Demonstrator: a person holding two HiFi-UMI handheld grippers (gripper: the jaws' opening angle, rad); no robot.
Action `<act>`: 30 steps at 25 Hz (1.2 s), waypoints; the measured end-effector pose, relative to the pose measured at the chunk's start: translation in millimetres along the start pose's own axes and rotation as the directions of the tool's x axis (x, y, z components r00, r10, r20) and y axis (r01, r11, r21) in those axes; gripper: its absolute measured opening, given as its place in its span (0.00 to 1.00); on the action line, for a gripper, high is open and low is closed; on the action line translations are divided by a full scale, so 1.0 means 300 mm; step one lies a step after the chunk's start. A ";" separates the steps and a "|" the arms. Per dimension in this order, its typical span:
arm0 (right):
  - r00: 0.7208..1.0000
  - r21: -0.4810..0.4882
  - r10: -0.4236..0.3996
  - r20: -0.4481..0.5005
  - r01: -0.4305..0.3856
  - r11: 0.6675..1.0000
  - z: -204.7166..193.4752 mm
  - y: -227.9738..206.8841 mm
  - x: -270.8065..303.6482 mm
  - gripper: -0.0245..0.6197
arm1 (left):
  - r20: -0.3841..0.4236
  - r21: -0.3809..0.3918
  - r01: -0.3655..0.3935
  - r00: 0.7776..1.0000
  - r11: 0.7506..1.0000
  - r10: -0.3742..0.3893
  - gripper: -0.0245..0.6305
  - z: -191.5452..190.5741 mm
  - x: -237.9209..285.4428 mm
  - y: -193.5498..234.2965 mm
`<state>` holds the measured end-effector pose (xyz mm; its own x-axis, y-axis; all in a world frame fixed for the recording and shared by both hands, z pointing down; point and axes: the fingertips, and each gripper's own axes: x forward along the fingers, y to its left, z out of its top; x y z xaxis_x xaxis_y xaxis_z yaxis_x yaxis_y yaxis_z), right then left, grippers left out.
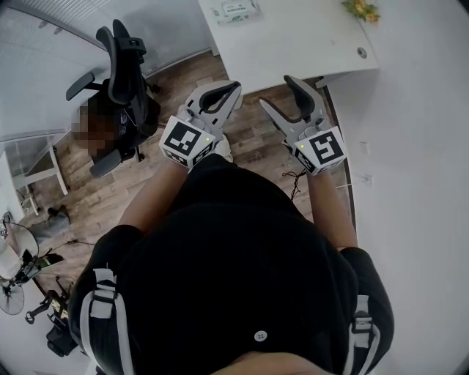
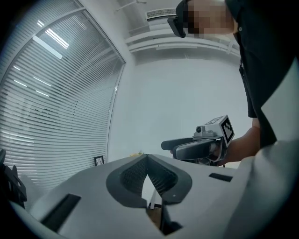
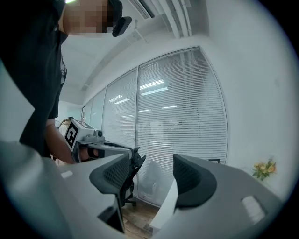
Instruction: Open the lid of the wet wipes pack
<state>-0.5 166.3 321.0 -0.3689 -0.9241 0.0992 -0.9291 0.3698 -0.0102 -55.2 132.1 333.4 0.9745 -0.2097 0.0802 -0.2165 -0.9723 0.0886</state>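
Wet wipes pack (image 1: 234,11) lies at the far end of a white desk (image 1: 293,44), partly cut off by the top edge of the head view. It is too small there to tell how its lid stands. A person in a dark top stands over a wood floor (image 1: 256,139), holding both grippers level and well short of the desk.

The left gripper (image 1: 229,94) has its jaws drawn together at the tips with nothing between them, as its own view confirms (image 2: 147,158). The right gripper (image 1: 274,89) has its jaws wide apart and empty (image 3: 152,163), with only window blinds (image 3: 177,116) and an office chair (image 3: 131,177) visible through the gap.

Each gripper appears side-on in the other's view, its marker cube facing the camera. A sprig of yellow flowers (image 1: 360,9) sits at the desk's far right corner, clipped by the frame. The person's torso fills the lower half of the head view and hides the floor beneath. The office chair stands to the left (image 1: 121,69).
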 end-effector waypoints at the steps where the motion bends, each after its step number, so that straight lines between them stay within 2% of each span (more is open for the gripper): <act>1: 1.000 0.000 0.000 -0.002 0.000 1.000 0.003 -0.018 0.032 0.49 | -0.001 0.000 0.001 1.000 1.000 -0.001 0.05 0.003 0.013 0.034; 11: 0.999 0.013 -0.015 -0.034 0.016 1.000 -0.014 -0.165 0.311 0.49 | -0.026 -0.009 0.015 1.000 1.000 -0.016 0.05 -0.012 0.115 0.335; 18: 0.999 0.030 -0.007 -0.049 0.008 1.000 -0.043 -0.277 0.403 0.49 | -0.044 -0.032 -0.012 0.999 0.999 0.011 0.05 -0.034 0.196 0.452; 23: 0.998 0.055 0.045 -0.041 -0.043 0.998 -0.064 -0.413 0.465 0.48 | -0.052 -0.041 -0.062 0.997 0.997 0.060 0.05 -0.035 0.300 0.518; 30: 0.985 0.039 0.170 -0.039 -0.168 0.985 -0.051 -0.613 0.556 0.48 | -0.061 -0.042 -0.190 0.980 0.981 0.188 0.05 -0.005 0.465 0.611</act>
<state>109.1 -54.4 354.7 -0.5201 -0.8435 0.1345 -0.8540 0.5161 -0.0658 40.8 -75.3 362.2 0.9110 -0.3816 0.1562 -0.4003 -0.9094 0.1130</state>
